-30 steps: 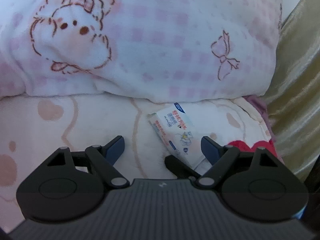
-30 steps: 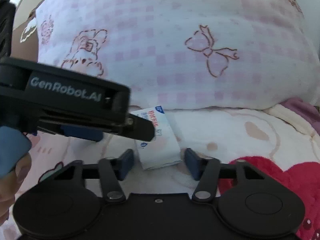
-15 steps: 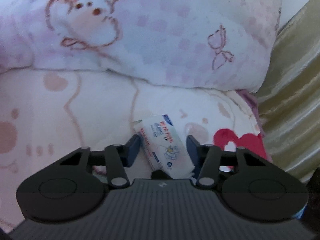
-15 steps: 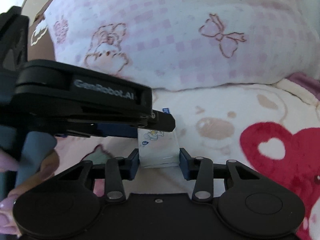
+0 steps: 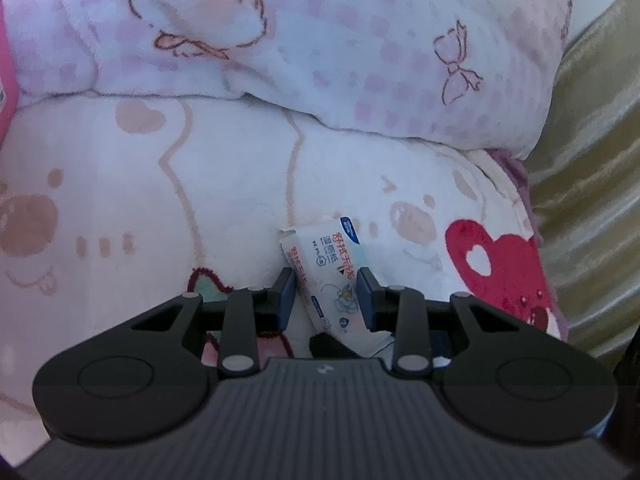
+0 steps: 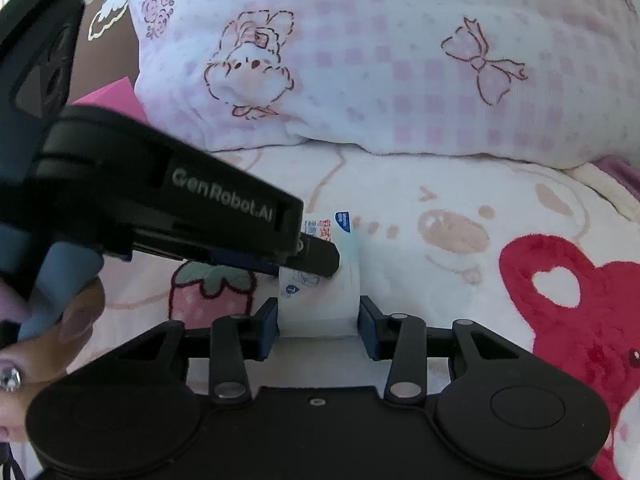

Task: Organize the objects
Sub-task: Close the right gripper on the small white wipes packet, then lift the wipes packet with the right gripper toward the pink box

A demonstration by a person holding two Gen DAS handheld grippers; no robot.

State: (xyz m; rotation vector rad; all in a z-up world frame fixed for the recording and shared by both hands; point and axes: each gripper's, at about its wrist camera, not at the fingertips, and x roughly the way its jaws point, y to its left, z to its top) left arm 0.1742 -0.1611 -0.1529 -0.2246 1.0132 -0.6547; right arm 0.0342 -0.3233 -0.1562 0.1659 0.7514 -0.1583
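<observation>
Both claws meet on one small tissue pack (image 5: 326, 276), a white soft packet with red lettering and a blue tab at its far corner. Seen from the left gripper (image 5: 326, 300), the pack stands tilted between the two blue pads, its far end poking out past the fingertips and leaning toward the left pad; those jaws have just been closing and now pinch the pack from both sides. The right gripper (image 6: 318, 322) holds the same pack by its near end, its pads pressed flat against the two sides, so the packet stands upright between them, off the bedding. From the right wrist view the left gripper's black body reaches in from the left and its tip touches the pack's upper part. A hand (image 6: 52, 344) grips the handle of that left tool at the lower left edge. Beneath lies a cream fleece blanket (image 5: 224, 184) printed with pigs, a strawberry and red hearts. Behind it rests a pink checked pillow (image 6: 380, 64) with rabbit and bow drawings. A gold curtain (image 5: 592, 168) hangs along the right edge.
</observation>
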